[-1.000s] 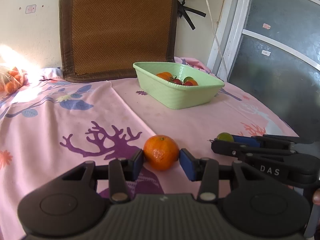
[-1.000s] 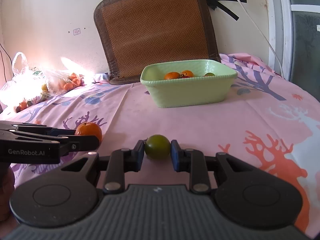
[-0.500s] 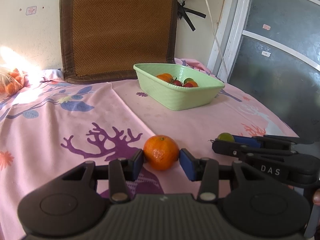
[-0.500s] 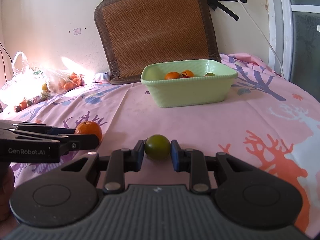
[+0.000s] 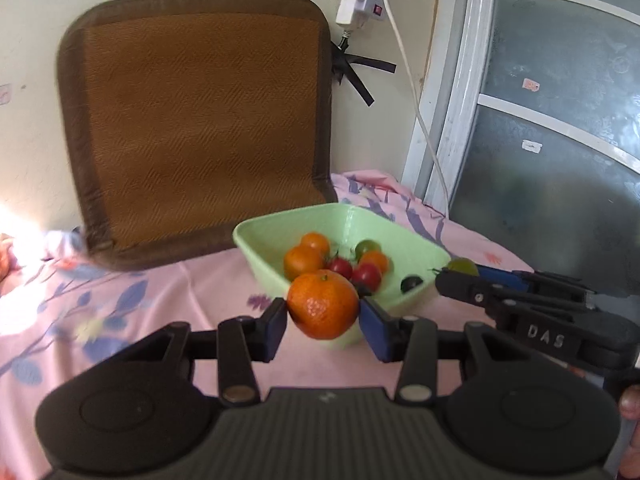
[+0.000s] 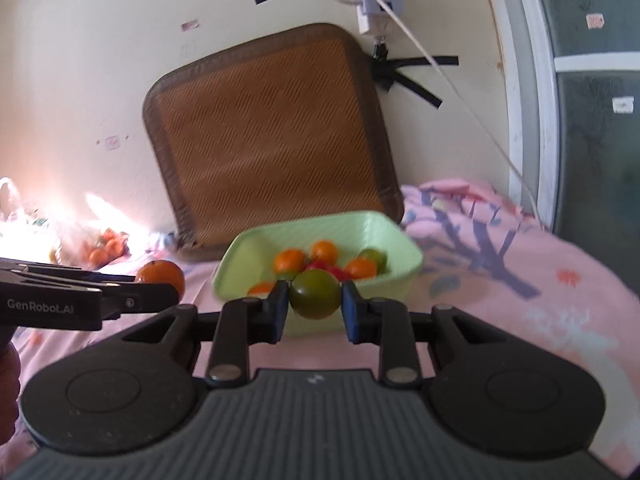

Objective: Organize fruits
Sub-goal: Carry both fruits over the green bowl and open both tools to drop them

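My left gripper point(image 5: 323, 314) is shut on an orange mandarin point(image 5: 322, 305) and holds it in the air just before the near rim of the light green basket point(image 5: 272, 232). My right gripper point(image 6: 314, 304) is shut on a green tomato point(image 6: 315, 294), lifted in front of the same basket point(image 6: 404, 236). The basket holds several mandarins, red tomatoes and a green fruit. The right gripper with its tomato point(image 5: 462, 267) shows at the right of the left wrist view. The left gripper with its mandarin point(image 6: 161, 276) shows at the left of the right wrist view.
The basket sits on a pink patterned cloth point(image 5: 120, 304). A brown woven cushion point(image 5: 200, 128) leans on the wall behind it. A plastic bag of more mandarins point(image 6: 102, 246) lies at the far left. A power strip and cable point(image 6: 374, 4) hang on the wall by a glass door point(image 5: 560, 160).
Both grippers have lifted their fruit off the cloth and moved forward toward the basket, which now looks much nearer. The left jaws have closed on the mandarin.
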